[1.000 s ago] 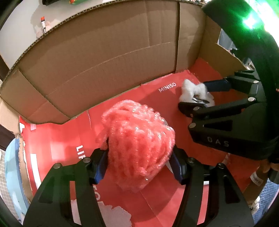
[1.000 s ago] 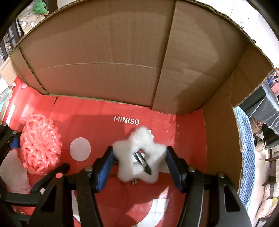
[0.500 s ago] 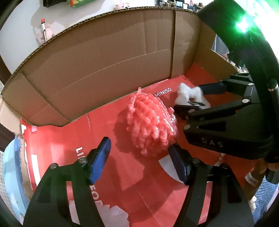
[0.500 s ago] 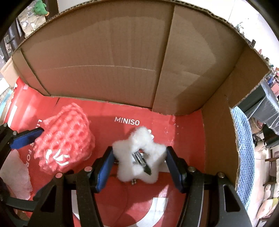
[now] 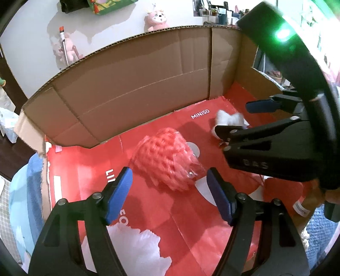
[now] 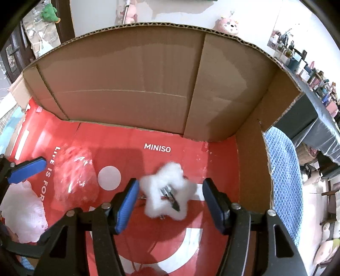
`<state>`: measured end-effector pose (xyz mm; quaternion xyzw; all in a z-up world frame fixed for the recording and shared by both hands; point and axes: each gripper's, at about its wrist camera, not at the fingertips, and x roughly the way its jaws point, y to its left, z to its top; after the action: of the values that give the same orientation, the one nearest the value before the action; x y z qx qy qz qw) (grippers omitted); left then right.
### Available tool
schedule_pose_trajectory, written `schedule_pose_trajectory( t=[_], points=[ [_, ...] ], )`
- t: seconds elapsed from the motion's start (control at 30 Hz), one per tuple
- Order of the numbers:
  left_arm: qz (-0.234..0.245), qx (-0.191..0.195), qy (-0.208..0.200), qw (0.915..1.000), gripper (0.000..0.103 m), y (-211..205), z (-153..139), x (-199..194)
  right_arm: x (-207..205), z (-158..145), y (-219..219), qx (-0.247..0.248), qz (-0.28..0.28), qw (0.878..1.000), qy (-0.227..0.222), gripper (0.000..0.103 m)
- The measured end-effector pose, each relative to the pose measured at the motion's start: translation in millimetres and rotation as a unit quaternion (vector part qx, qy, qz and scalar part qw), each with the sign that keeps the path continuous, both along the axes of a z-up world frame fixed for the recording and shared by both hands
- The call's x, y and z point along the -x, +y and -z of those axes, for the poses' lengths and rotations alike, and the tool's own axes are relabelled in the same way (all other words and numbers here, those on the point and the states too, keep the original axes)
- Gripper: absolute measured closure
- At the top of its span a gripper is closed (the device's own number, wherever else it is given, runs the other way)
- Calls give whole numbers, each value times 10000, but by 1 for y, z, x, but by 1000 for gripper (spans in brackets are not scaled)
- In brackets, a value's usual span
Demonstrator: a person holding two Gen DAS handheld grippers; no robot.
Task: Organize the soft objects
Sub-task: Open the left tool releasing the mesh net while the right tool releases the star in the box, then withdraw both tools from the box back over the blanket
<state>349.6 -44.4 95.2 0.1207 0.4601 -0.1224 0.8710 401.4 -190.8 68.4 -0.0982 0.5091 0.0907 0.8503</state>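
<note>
A pink knitted soft object [image 5: 167, 157] in clear wrap lies on the red floor of the cardboard box [image 5: 148, 85]. My left gripper [image 5: 170, 182] is open just behind it, not touching. The object also shows in the right wrist view [image 6: 75, 178]. A white fluffy star with a metal clip [image 6: 167, 194] lies on the box floor between the open fingers of my right gripper [image 6: 170, 197], free of both pads. The star [image 5: 228, 121] and the right gripper [image 5: 238, 117] also show in the left wrist view.
White fluffy material [image 5: 131, 248] lies at the box's near left, also in the right wrist view [image 6: 21, 210]. Tall cardboard walls [image 6: 138, 85] close the back and right. A blue knitted cloth [image 6: 284, 176] hangs outside the right wall. Pink plush toys [image 5: 156, 19] stand beyond.
My left gripper opened, let go of the pink knitted object and pulled back. My right gripper opened off the white star and both wrists rose a little.
</note>
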Motion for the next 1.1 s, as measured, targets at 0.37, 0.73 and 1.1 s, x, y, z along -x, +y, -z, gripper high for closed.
schedule_pose_trajectory(
  t=[0.37,0.73,1.1],
  points=[
    [-188,252,-228,9992,31,13,-18,25,14,-18,-7,-335,174,9990,-258,34],
    [-307,647,-1136,9909,18,25,-72,99,85,-84,-28,-686,76,9921,-1050,20],
    [-320,1014,-2205,9696,4,40,-105,203,192,-125,-50,-1319,-184,9741,-1830,1]
  ],
)
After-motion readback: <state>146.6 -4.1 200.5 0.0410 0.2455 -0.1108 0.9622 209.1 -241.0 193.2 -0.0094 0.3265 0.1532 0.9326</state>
